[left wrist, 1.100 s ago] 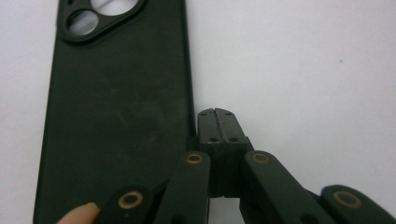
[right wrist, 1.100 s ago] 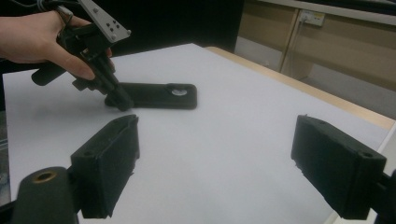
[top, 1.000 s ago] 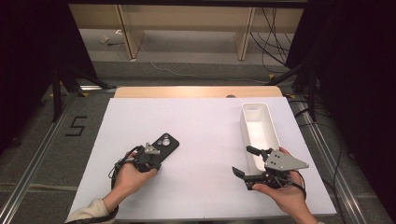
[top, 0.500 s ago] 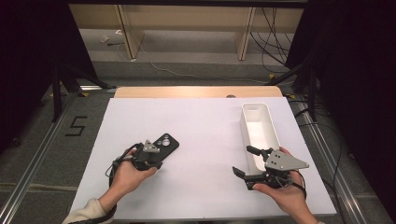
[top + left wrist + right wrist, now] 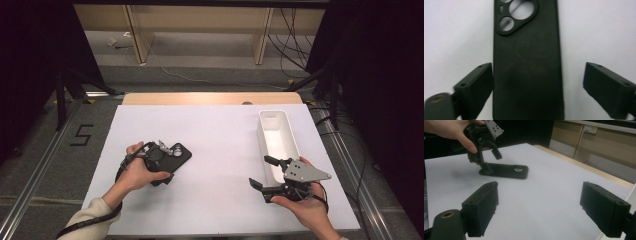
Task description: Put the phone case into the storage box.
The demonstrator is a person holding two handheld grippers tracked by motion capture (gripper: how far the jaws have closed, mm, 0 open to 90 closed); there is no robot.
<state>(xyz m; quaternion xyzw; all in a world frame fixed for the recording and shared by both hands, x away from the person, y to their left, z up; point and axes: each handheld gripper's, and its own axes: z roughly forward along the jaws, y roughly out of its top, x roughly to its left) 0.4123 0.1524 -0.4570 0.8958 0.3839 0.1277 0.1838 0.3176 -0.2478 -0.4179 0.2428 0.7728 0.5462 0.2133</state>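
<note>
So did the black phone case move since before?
No. In the high view the phone case lies at the same spot on the white mat, just as far from the white bin. The left tool straddles it, open.

Phone case lies flat on the table sheet, left half. My left gripper sits directly over its near end; in the left gripper view the case runs lengthwise between the fingers, touching the left one, apart from the right one, and reaching out past the fingertips. Tray stands on the right half, long axis running away from me. My right gripper is just left of the tray's near end, fingers spread, bare sheet between them, the case well beyond their tips.
</note>
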